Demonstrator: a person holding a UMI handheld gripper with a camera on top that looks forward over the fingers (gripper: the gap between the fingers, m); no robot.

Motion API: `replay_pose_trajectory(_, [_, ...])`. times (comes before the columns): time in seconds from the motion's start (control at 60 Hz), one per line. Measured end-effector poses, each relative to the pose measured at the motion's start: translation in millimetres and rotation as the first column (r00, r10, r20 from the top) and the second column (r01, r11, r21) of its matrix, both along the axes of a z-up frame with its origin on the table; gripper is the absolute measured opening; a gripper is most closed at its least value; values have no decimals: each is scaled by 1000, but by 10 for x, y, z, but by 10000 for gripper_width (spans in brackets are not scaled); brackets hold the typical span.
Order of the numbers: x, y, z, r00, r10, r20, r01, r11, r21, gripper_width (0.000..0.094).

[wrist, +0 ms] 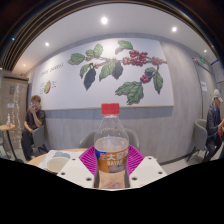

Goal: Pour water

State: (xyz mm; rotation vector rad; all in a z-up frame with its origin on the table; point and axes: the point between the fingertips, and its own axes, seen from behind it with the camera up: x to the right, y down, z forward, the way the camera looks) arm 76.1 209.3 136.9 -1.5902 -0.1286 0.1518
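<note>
A clear plastic water bottle (pixel 111 150) with a red cap and an orange-and-white label stands upright between my gripper's (pixel 111 162) fingers. Both magenta pads (pixel 90 158) press against its sides at label height, so the gripper is shut on it. The bottle holds clear water up to about its shoulder, and the cap is on. Its base is hidden behind the gripper body. The bottle is held up in front of a wooden table (pixel 45 156).
A pale cup or bowl (pixel 56 160) sits on the table left of the bottle. A person (pixel 35 122) sits at the far left, another person (pixel 215 118) at the far right. A wall with a leaf-and-berry mural (pixel 115 65) is beyond.
</note>
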Motion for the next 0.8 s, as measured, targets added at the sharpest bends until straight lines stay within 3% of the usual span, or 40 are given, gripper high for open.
replay_pose_trajectory(0.2, [19, 9, 10, 1000, -5, 31, 6, 1000, -25, 355])
replay_pose_trajectory(0.317, [-1, -13, 14, 999, 1, 40, 1, 999, -40, 566])
replay_pose_trajectory(0.383, [-18, -87, -22, 998, 22, 53, -19, 997, -69, 877])
replay_pose_trajectory(0.433, [13, -162, 29, 999, 26, 40, -23, 998, -59, 829])
replay_pose_trajectory(0.667, [14, -993, -244, 997, 57, 45, -49, 988, -147, 849])
replay_pose_trajectory(0.8, [-131, -1848, -410, 989, 150, 10, -146, 973, -182, 848])
